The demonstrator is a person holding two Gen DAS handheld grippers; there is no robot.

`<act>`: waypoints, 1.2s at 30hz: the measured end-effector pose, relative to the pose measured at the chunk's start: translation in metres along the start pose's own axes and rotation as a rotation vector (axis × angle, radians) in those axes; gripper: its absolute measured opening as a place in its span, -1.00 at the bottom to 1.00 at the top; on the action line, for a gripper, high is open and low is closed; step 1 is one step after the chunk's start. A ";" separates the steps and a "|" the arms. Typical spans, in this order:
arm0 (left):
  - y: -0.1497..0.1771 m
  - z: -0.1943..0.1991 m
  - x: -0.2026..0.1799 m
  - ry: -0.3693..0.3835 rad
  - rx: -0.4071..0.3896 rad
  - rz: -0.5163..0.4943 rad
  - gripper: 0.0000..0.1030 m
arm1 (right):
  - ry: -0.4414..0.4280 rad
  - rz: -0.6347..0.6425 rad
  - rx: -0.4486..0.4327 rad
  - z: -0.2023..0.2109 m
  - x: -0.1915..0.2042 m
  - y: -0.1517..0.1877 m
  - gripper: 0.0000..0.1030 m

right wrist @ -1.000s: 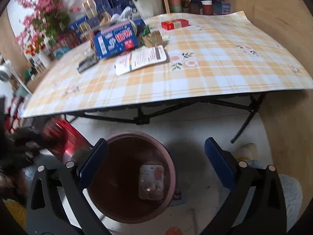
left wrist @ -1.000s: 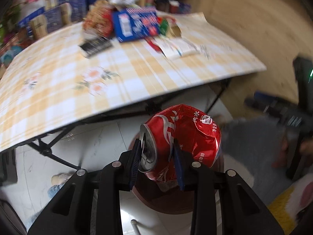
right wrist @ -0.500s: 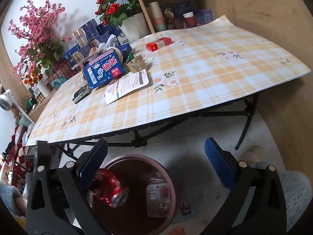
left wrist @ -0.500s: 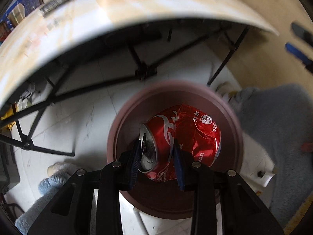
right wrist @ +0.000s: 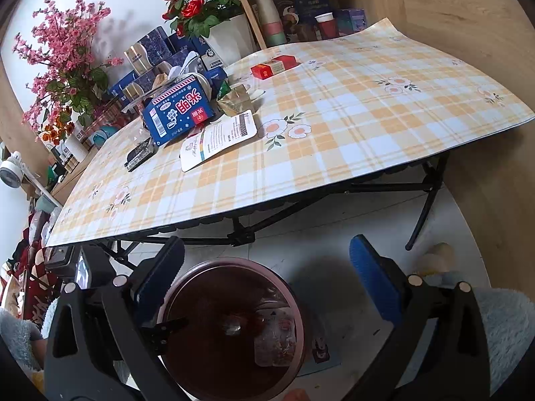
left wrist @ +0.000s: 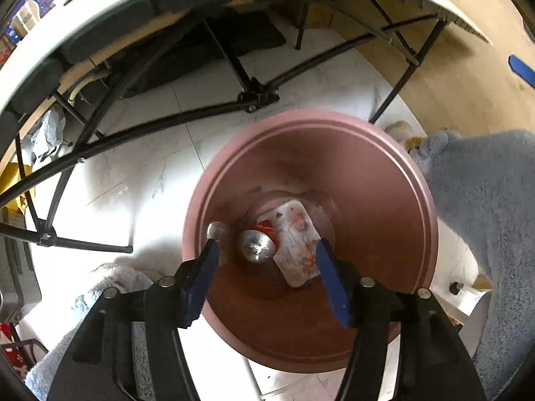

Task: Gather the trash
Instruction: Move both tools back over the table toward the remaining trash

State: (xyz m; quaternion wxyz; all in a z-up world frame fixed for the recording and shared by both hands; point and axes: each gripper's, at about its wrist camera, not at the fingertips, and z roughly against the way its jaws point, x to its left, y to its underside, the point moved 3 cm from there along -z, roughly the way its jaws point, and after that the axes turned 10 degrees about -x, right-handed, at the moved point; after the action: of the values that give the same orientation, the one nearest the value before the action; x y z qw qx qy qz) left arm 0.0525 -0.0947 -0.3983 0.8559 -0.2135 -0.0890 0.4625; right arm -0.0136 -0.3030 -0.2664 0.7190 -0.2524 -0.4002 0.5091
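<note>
A: Where's the can now?

B: Down in the bottom of the pink bin, silver end up, lying against a white wrapper. Half a second ago I had it pinched in the left gripper above the bin; now those tongs stand well apart with nothing between them, hanging over the bin's mouth.

A: And the right side?

B: The right gripper is spread wide and empty, as it was before, above the same bin. Through its camera the can is only a dim glint in the dark bottom.

A: Anything readable?

B: Not on the can any more; its printed side is hidden. On the checked table the blue carton shows large white Chinese characters, upside down from here, and a barcode. The small red box carries "20". The white packet beside the carton has print too fine to read, and the black object near it I cannot make out
</note>
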 end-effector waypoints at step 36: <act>-0.070 0.162 0.113 -0.221 -0.564 0.338 0.89 | -0.067 0.324 0.014 -0.062 0.061 -0.061 0.89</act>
State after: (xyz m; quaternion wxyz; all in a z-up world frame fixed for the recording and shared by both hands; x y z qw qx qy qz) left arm 0.1115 0.0118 -0.2279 0.6595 -0.4022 -0.2689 0.5754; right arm 0.0797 -0.2649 -0.2341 0.6154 -0.2916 -0.3747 0.6292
